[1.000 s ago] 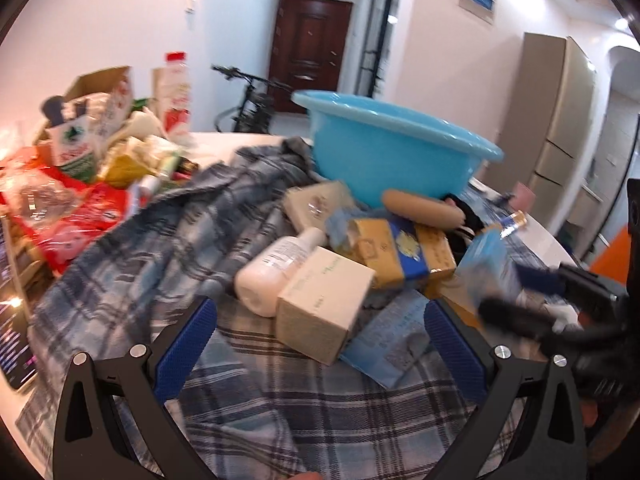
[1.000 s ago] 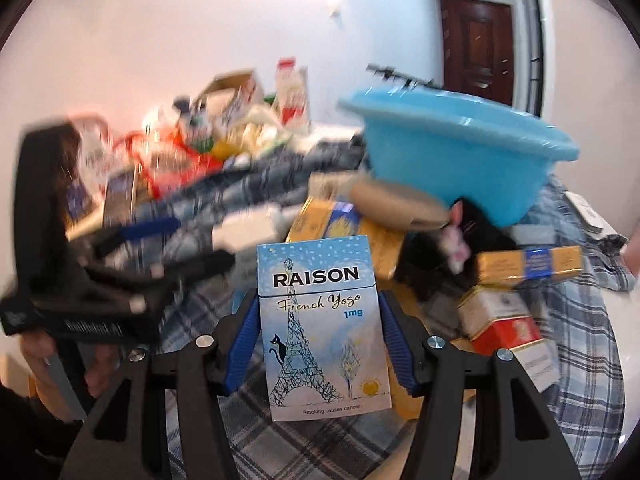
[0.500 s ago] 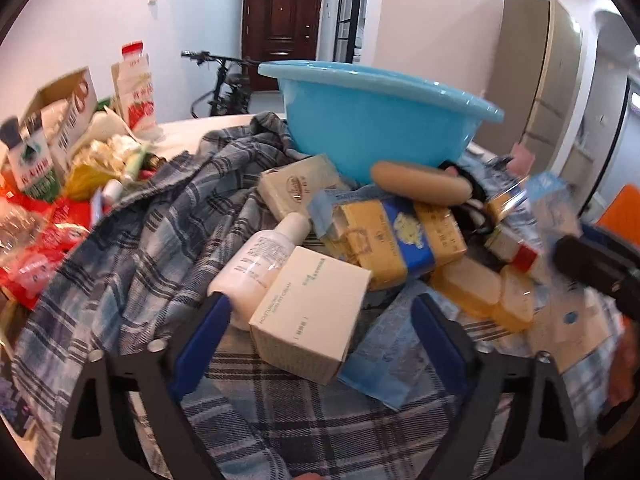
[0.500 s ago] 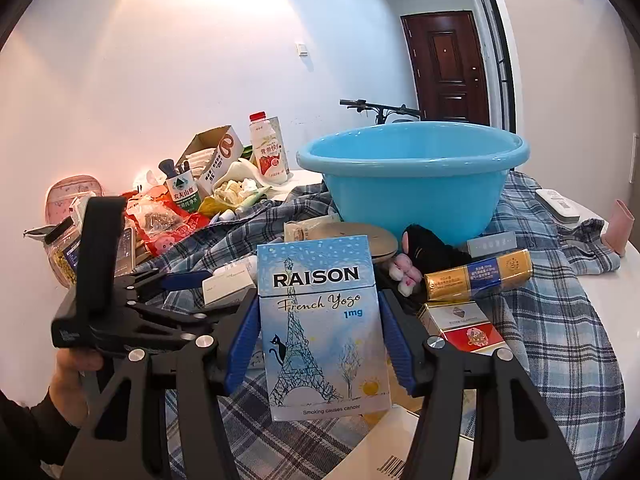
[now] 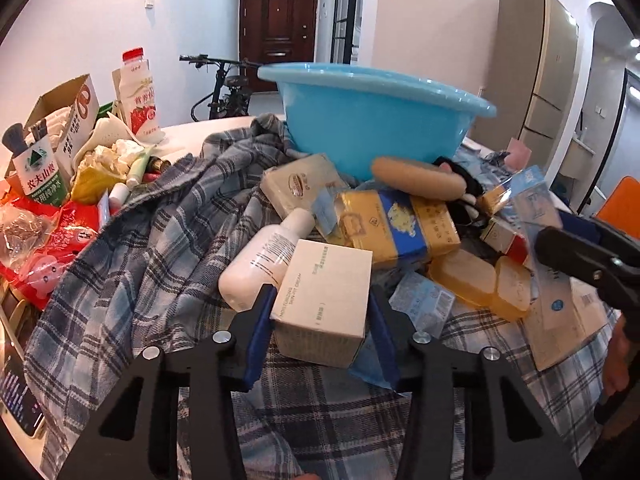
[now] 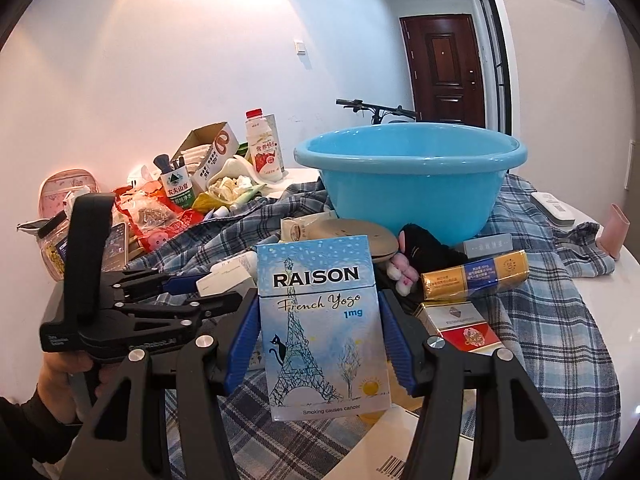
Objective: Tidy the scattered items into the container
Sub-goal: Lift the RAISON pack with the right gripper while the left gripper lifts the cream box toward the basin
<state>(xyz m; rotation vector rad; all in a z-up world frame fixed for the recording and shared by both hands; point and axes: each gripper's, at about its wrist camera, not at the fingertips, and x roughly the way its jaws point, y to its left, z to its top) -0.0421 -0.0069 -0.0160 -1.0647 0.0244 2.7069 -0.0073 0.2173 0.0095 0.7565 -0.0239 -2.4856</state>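
A cream cardboard box [image 5: 324,280] lies on the plaid cloth [image 5: 140,280] in front of the light blue basin [image 5: 372,120]. My left gripper [image 5: 320,320] is closing, and both blue pads sit against the box's sides. From the right wrist view the left gripper [image 6: 216,288] is low at the left, held by a hand [image 6: 60,364]. My right gripper [image 6: 320,344] is shut on an upright blue RAISON cigarette pack [image 6: 320,320], held short of the basin [image 6: 412,184]. The pack [image 5: 536,200] also shows at the right of the left wrist view.
A white lotion bottle [image 5: 264,256], a gold-and-blue carton [image 5: 400,228], amber soap bars [image 5: 460,280] and other packs crowd the cloth near the basin. A milk bottle [image 5: 138,96], an open carton [image 5: 64,116] and snack bags pile up at the left. A phone [image 5: 16,396] lies at the table's left edge.
The left jaws came in from wide apart to both sides of the cream box. The right gripper kept the cigarette pack and stayed nearly in place.
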